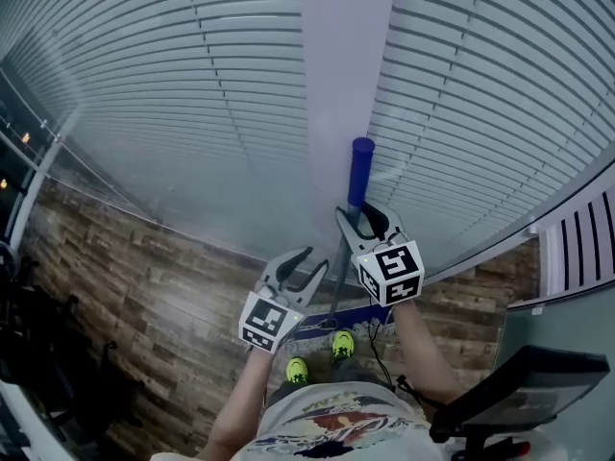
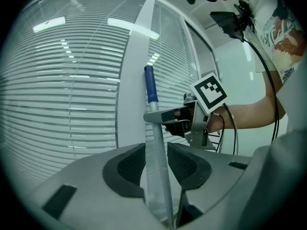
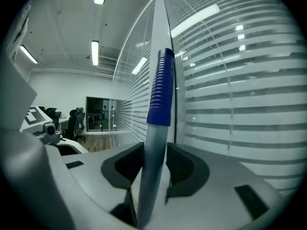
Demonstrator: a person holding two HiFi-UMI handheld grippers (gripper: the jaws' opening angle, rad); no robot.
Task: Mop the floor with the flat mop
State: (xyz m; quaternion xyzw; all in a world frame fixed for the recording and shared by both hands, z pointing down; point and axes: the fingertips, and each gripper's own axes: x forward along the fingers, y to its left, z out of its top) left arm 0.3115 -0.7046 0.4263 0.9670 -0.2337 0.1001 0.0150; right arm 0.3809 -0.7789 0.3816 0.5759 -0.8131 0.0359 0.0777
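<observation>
The flat mop stands upright in front of me. Its blue grip (image 1: pixel 360 166) tops a silver pole (image 1: pixel 339 281) that runs down to the blue mop head (image 1: pixel 327 325) on the wood floor by my feet. My right gripper (image 1: pixel 364 217) is shut on the pole just under the blue grip (image 3: pixel 160 87), and both pads (image 3: pixel 178 164) press on it. My left gripper (image 1: pixel 317 259) is lower down, with the pole (image 2: pixel 156 147) filling the gap between its pads, so it is shut on the pole. The left gripper view also shows the right gripper (image 2: pixel 158 116) clamped higher up.
A wall of white window blinds (image 1: pixel 173 104) with a pale pillar (image 1: pixel 341 56) rises straight ahead. Wood-plank floor (image 1: pixel 144 296) lies below. My yellow-green shoes (image 1: pixel 317 356) stand by the mop head. A slatted vent (image 1: pixel 577 243) and a dark desk device (image 1: pixel 524 392) are at right, and dark chairs (image 1: pixel 38 353) at left.
</observation>
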